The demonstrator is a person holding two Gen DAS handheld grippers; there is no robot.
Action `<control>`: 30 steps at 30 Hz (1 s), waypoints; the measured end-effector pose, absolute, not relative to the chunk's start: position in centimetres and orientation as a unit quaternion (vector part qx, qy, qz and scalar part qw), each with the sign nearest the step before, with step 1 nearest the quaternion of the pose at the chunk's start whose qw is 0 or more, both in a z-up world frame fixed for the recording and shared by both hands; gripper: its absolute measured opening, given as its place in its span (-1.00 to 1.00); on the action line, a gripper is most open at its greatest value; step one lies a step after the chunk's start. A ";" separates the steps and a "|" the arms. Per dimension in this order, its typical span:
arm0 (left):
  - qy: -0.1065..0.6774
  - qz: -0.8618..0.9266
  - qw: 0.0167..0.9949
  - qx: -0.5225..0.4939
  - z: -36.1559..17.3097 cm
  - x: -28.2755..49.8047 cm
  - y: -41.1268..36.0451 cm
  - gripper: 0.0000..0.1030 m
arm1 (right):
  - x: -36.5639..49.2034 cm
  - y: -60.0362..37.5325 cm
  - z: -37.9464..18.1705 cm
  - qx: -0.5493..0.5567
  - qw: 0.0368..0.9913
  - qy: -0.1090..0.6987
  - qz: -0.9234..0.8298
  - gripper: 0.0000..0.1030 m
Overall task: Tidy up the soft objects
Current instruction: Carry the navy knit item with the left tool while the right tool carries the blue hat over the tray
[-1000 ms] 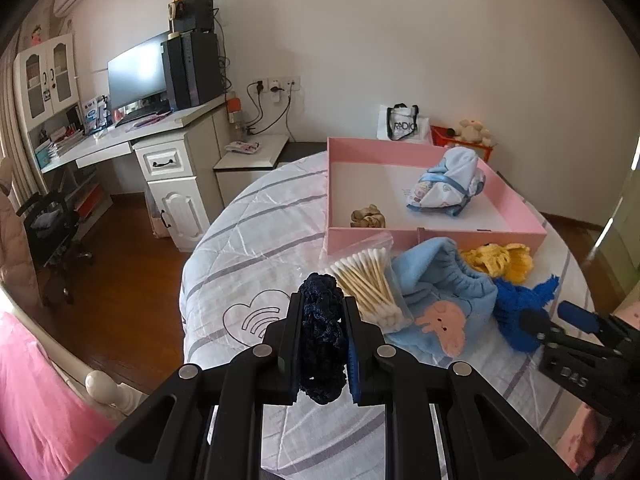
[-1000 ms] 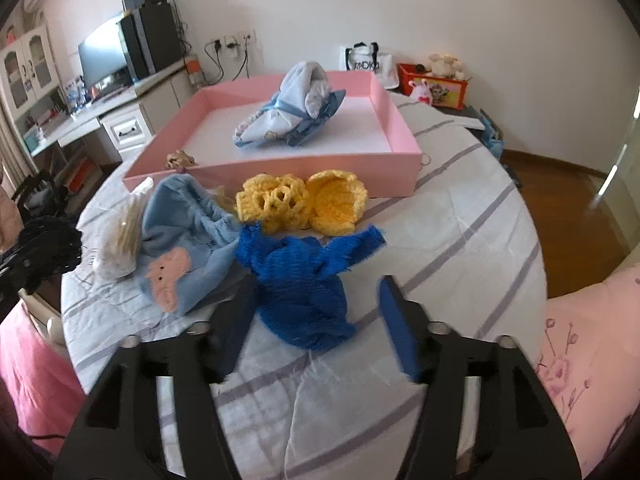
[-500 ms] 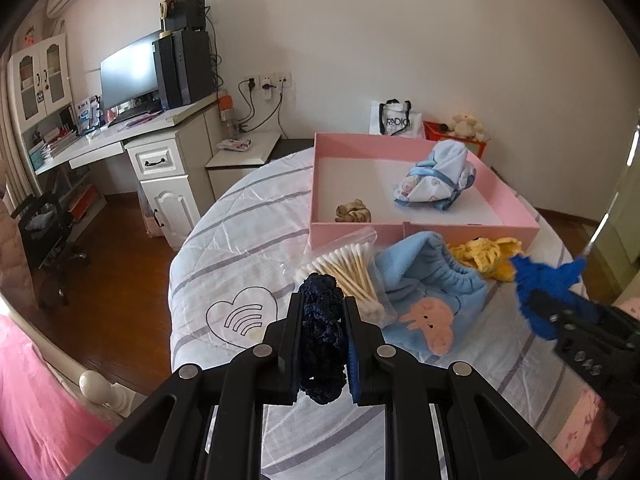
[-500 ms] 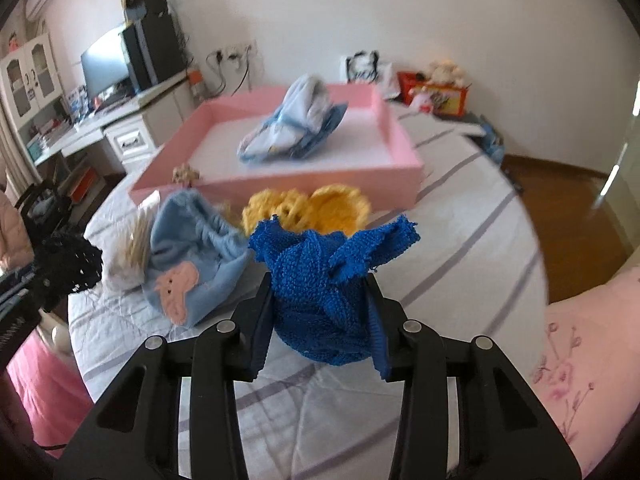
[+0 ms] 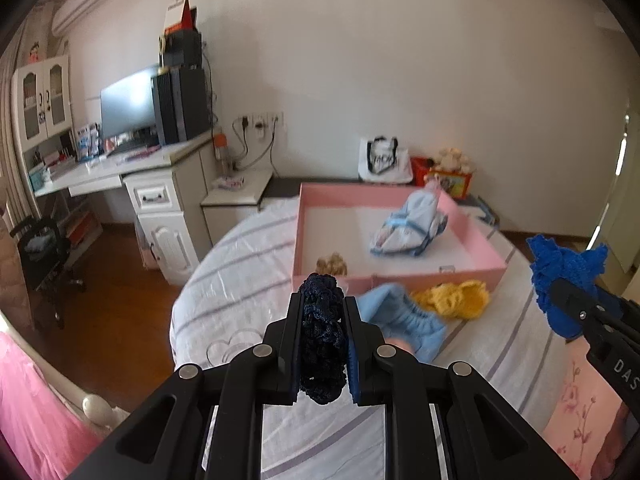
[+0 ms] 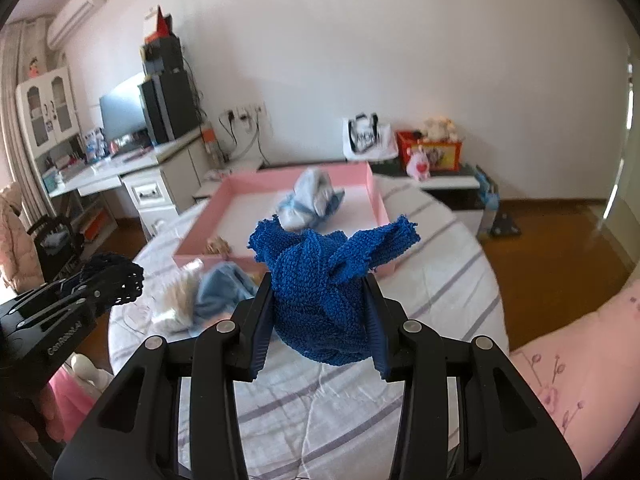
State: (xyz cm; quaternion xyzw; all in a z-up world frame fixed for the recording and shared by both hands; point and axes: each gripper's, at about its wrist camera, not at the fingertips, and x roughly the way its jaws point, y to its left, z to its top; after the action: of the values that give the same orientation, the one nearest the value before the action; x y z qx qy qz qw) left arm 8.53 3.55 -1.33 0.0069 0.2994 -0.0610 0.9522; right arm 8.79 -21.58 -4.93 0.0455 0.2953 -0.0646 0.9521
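A dark navy crocheted scrunchie was held clamped between the closed jaws of the left gripper, above the striped white bedcover. A bright blue knitted cloth was gripped by the right gripper, clear of the bedcover. A pale blue bundled garment and a beige scrunchie were recorded inside the shallow pink rectangular box; a yellow crocheted piece and a light blue fleece hat were recorded just in front of it.

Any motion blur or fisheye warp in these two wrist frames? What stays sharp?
Left wrist view: left claw and dark scrunchie sharp; pink tray and yellow knit smeared. Right wrist view: blue knit crisp, light blue cloth blurred. Both: walls bow, corners vignette black.
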 end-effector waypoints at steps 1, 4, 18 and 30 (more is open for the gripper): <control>0.294 -0.062 0.954 0.006 -1.0 8.2 3.5 -0.72 | 8.5 -21.4 -4.5 0.044 0.954 0.289 -0.064 -0.26; 0.274 -0.061 0.960 0.006 -0.1 6.9 3.4 -0.72 | 7.6 -20.8 -3.1 0.040 0.962 0.264 -0.058 -0.26; 0.191 -0.073 0.979 0.001 3.5 -0.8 4.0 -0.72 | 2.4 -18.0 1.6 0.012 0.985 0.168 -0.046 -0.25; 0.142 -0.058 0.988 -0.008 3.5 -6.6 4.8 -0.72 | 0.1 -17.0 3.0 0.002 0.991 0.131 -0.039 -0.25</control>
State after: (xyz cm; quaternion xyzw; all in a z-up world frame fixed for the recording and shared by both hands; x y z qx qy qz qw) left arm -6.61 4.84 3.53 -0.0080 0.1422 -0.0581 0.9881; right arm 0.08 -16.98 2.97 0.0017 0.1312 -0.0391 0.9906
